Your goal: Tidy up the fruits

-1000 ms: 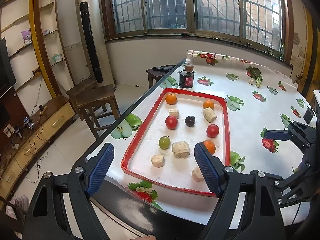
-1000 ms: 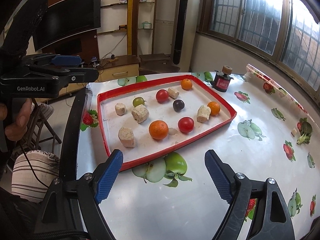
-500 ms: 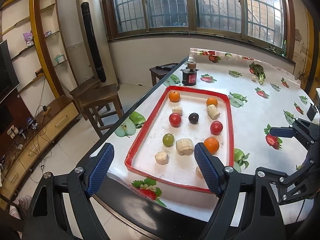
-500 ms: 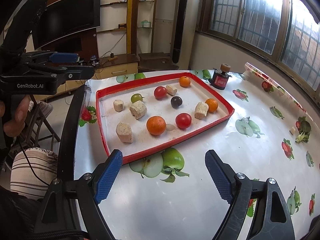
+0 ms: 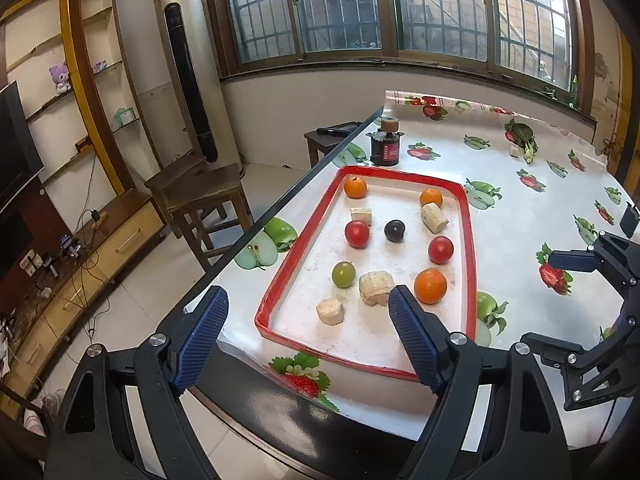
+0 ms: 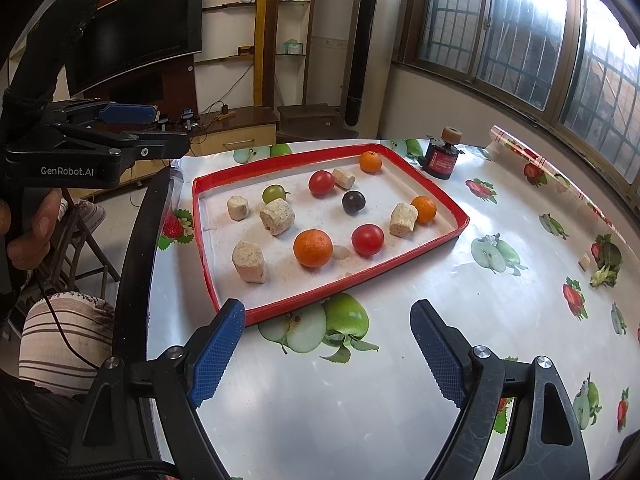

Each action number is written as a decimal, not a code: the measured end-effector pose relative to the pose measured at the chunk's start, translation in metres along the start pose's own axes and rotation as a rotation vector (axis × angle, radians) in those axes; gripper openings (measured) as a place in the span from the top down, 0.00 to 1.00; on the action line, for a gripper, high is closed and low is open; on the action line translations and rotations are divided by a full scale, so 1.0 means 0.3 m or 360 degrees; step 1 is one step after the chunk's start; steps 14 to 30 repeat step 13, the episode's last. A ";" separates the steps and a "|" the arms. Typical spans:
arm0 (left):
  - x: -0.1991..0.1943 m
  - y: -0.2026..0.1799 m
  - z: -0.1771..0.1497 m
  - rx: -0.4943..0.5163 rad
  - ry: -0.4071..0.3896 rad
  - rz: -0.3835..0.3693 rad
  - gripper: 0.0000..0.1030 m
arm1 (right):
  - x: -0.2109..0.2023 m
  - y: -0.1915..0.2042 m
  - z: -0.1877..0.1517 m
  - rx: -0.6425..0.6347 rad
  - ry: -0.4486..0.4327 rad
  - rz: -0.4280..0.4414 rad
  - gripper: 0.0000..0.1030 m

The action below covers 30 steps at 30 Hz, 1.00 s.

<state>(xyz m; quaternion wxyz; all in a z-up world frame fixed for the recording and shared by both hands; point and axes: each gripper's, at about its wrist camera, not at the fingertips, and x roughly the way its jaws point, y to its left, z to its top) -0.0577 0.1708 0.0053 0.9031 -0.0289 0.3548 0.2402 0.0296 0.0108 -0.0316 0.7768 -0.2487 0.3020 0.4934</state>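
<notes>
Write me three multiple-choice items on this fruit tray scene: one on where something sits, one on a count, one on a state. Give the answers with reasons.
1. Where does the dark jar stand?
A. Inside the red tray
B. On the table just beyond the tray's far end
C. On the wooden stool

2. How many orange fruits lie in the red tray?
A. One
B. Three
C. Five

3. What state is the right gripper in?
A. Open and empty
B. Shut on a tomato
C. Shut on the tray rim

Answers:
1 B, the jar sits on the tablecloth outside the red rim.
2 B, one large orange is near, two smaller ones farther off.
3 A, its blue fingers stand wide apart over bare tablecloth.
</notes>
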 end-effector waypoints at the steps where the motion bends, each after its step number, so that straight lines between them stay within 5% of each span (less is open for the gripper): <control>1: 0.002 0.004 -0.001 -0.0016 0.0003 -0.0015 0.20 | 0.000 0.001 0.002 0.0002 -0.0002 0.0002 0.16; 30: 0.021 0.035 -0.009 -0.0074 -0.0007 0.0007 0.20 | 0.021 -0.007 -0.015 0.0019 0.0023 0.0011 0.16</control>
